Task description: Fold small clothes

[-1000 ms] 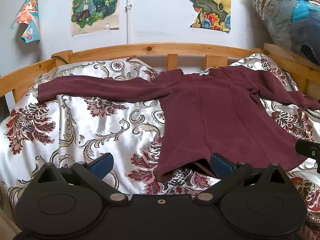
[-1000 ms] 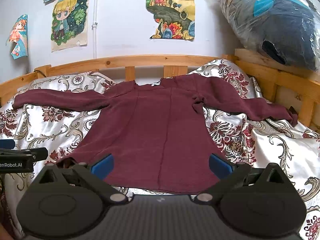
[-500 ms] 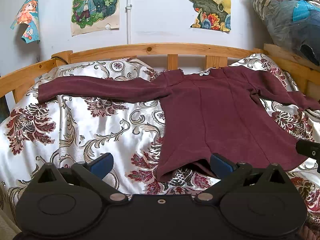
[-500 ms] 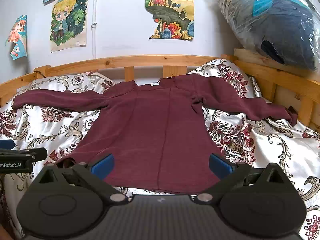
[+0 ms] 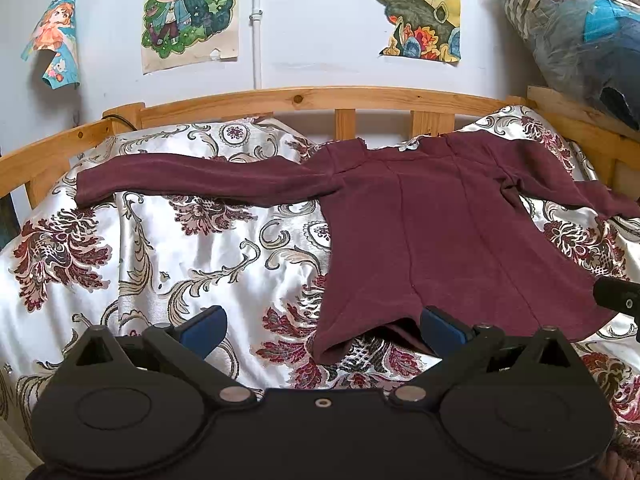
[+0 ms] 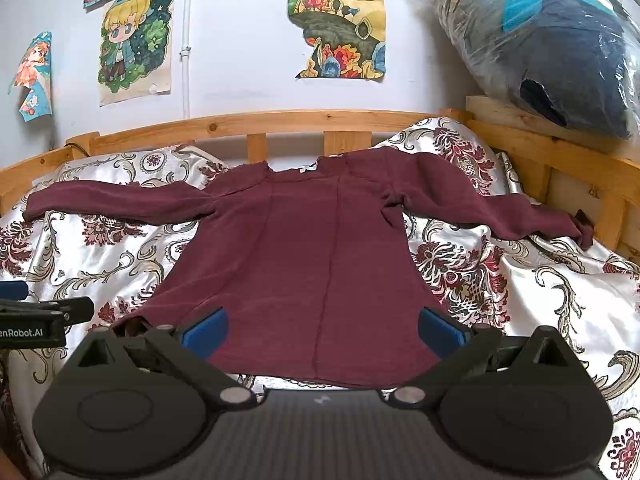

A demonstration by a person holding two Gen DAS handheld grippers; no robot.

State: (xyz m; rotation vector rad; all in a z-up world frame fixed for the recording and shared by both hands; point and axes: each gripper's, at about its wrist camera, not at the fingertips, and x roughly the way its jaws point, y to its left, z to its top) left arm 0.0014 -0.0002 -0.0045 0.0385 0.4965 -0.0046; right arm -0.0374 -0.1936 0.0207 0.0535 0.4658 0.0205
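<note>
Patterned satin bedspread (image 5: pixel 168 248) covers a bed with a wooden rail (image 6: pixel 280 120); cartoon posters (image 5: pixel 192 12) hang on the white wall. One maroon long-sleeved top (image 6: pixel 304 248) lies flat on the spread, both sleeves stretched out sideways, neckline toward the rail. Left gripper (image 5: pixel 322 326): jaws wide apart, empty, its right blue pad at the hem's near-left corner (contact cannot be confirmed). Right gripper (image 6: pixel 322 326): jaws wide apart, empty, poised over the hem's middle.
</note>
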